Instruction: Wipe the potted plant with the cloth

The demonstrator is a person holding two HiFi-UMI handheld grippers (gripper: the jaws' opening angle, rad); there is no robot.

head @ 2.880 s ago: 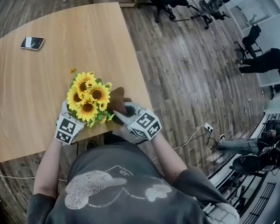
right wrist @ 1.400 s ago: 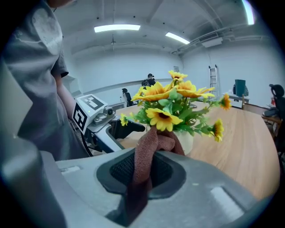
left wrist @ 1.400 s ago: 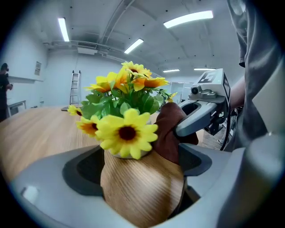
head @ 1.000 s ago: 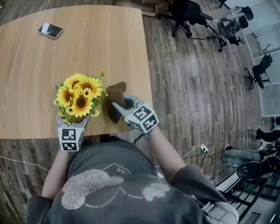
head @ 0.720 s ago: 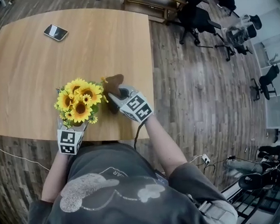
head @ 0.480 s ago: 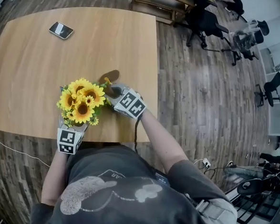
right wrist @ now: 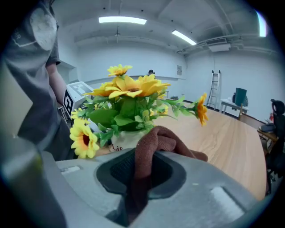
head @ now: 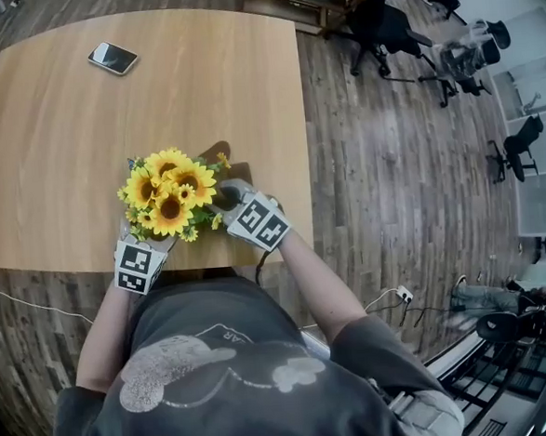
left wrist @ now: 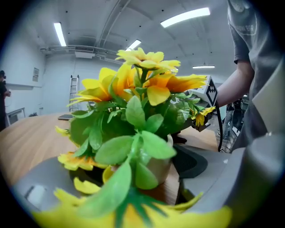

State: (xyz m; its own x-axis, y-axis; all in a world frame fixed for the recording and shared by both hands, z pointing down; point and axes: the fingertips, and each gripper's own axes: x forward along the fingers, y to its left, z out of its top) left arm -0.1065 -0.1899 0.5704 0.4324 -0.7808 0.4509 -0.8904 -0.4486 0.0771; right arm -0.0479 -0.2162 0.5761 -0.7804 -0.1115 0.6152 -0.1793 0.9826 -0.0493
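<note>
– Since our potted plant (head: 169, 196) stands close to the near edge of the surface (head: 55, 162), right in front of us, where do we have hold of it?

– By its pot (left wrist: 160, 165). Our left hand-held gripper (left wrist: 142, 178) has just been closing. Its jaws sit fairly wide on either side of the pale pot, low under the leaves. We judge the pads are pressing on it, though leaves hide the left one.

– And the cloth (right wrist: 153, 144)?

– Our right hand-held gripper (right wrist: 142, 174) is clamped on it. The brown cloth is pinched between the closed jaws and bulges out in front as a folded hump. That hump is just beside the pot, under the flowers on the plant's right side.

– So we judge we are in the wiping itself. How do we do it well?

– We should lead with that hump, not with the hard jaw tips. We stroke along each leaf from stem toward tip, lightly, so nothing bends or snaps off. The pot's wall wants a pass too.

– Anything to watch?

– The pot is near the edge, so we should push toward the middle of the surface or against our left grip, never toward ourselves. If the left grip is loose, the pot could turn or tip. The phone (head: 114, 58) lies well apart at the far side, so it is no worry.
</note>
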